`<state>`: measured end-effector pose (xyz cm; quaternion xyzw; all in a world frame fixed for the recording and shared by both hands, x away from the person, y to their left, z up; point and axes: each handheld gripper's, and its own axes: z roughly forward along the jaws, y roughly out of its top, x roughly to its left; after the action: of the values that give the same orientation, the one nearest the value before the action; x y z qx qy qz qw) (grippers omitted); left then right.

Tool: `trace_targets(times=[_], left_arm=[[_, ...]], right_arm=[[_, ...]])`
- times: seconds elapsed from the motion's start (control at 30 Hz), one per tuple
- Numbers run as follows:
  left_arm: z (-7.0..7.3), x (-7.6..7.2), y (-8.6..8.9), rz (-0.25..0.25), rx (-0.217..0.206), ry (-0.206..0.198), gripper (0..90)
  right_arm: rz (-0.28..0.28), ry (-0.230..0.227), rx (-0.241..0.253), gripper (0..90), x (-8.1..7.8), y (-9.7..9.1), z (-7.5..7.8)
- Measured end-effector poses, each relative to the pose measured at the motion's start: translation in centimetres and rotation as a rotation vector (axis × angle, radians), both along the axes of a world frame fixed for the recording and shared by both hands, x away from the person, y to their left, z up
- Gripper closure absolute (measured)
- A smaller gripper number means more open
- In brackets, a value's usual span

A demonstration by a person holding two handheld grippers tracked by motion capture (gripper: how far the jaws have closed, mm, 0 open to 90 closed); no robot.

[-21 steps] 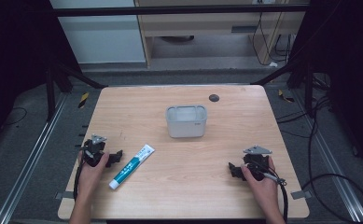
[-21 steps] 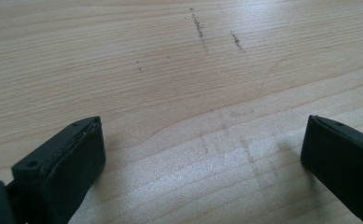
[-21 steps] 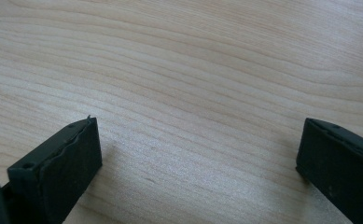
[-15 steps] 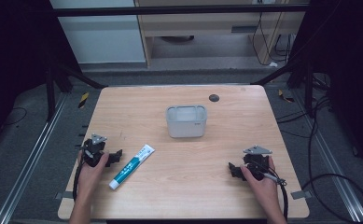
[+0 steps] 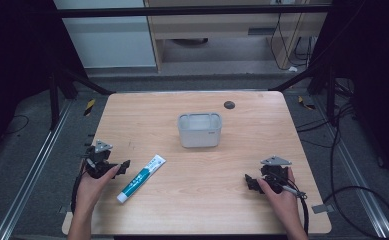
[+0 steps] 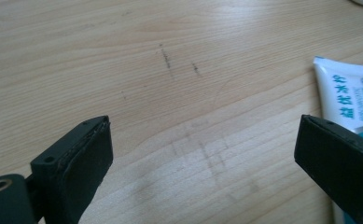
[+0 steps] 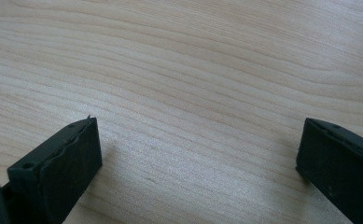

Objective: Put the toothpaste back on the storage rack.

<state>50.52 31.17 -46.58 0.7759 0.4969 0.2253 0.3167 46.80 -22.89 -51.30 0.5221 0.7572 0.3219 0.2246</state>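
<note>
A white and teal toothpaste tube (image 5: pixel 142 178) lies flat on the wooden table (image 5: pixel 192 210), left of the middle. Its flat white end (image 6: pixel 347 95) shows at the right of the left gripper view. My left gripper (image 5: pixel 119 167) rests on the table just left of the tube, jaws wide open with bare wood between them (image 6: pixel 202 154). My right gripper (image 5: pixel 249 181) rests low on the table at the front right, also open over bare wood (image 7: pixel 198 144). A translucent grey tub (image 5: pixel 199 129) stands upright at the table's middle, beyond both grippers.
A small dark round disc (image 5: pixel 229 104) lies near the table's far edge. Dark metal frame legs and cables stand on the floor around the table. A hand holds each gripper from the near edge.
</note>
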Motion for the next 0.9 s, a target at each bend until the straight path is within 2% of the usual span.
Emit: trace_targets(times=[0.17,0.4,0.6,0.9], left_arm=[[1.3,-0.4,-1.0,-0.029,0.026,0.008,4.6],[2.6,-0.8,-1.9,-0.057,0.029,0.029,6.7],[3.8,-1.3,-3.2,-0.113,0.044,0.049,7.0],[3.8,-1.5,-5.1,-0.167,0.08,0.08,9.0]], right_arm=[[0.0,0.0,0.0,0.3,0.0,0.0,0.0],[0.0,-0.001,-0.001,0.3,0.0,0.0,0.0],[0.0,0.0,0.0,0.3,0.0,0.0,0.0],[0.0,0.0,0.0,0.3,0.0,0.0,0.0]])
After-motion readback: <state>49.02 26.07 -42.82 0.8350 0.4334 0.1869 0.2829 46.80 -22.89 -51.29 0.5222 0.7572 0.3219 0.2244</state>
